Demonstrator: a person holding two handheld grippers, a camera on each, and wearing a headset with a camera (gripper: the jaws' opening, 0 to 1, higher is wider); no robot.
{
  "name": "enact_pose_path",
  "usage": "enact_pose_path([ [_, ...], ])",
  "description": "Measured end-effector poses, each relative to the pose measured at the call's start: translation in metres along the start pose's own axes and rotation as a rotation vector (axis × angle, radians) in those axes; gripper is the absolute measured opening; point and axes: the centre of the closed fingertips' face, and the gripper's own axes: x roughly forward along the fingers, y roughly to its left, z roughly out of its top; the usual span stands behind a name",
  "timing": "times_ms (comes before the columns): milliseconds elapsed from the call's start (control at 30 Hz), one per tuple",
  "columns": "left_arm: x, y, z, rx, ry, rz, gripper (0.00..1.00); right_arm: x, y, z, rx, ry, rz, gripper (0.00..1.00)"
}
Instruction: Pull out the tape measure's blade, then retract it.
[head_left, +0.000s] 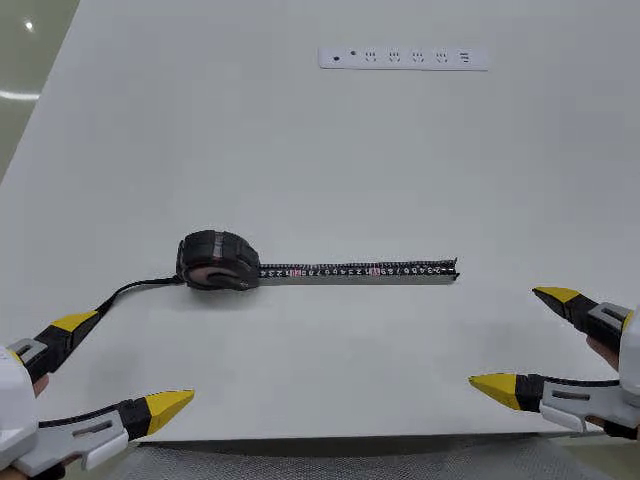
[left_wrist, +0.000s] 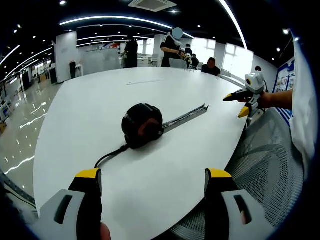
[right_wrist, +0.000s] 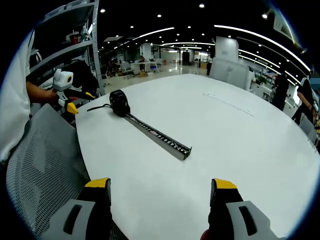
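Tape measure (head_left: 217, 261) sits mid-frame on the white table (head_left: 300, 150), blade (head_left: 360, 270) drawn out rightward, a dark cord (head_left: 140, 286), probably its wrist strap, trailing left. Left gripper (head_left: 142, 356) at lower left and right gripper (head_left: 503, 336) at lower right both gape, empty.

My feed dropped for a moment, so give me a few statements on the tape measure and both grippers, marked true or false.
1. The blade lies pulled out of the case on the table. True.
2. The left gripper and the right gripper are both open, holding nothing. True.
3. The case sits between the left gripper's fingers. False: it lies apart from them.
4. The blade's tip points towards the left gripper. False: it points towards the right gripper's side; the strap trails left.
5. A power strip lies beyond the tape measure. True.
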Motion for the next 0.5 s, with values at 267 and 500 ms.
enact_pose_path([
  [267,0.0006,-0.0015,-0.0032,-0.005,0.007,-0.002,0.81,0.0016,-0.0006,-0.006,-0.009,0.018,0.004,0.8],
  [500,0.0006,-0.002,-0.0042,-0.006,0.011,-0.005,0.81,0.0022,-0.0005,-0.008,-0.01,0.019,0.006,0.8],
])
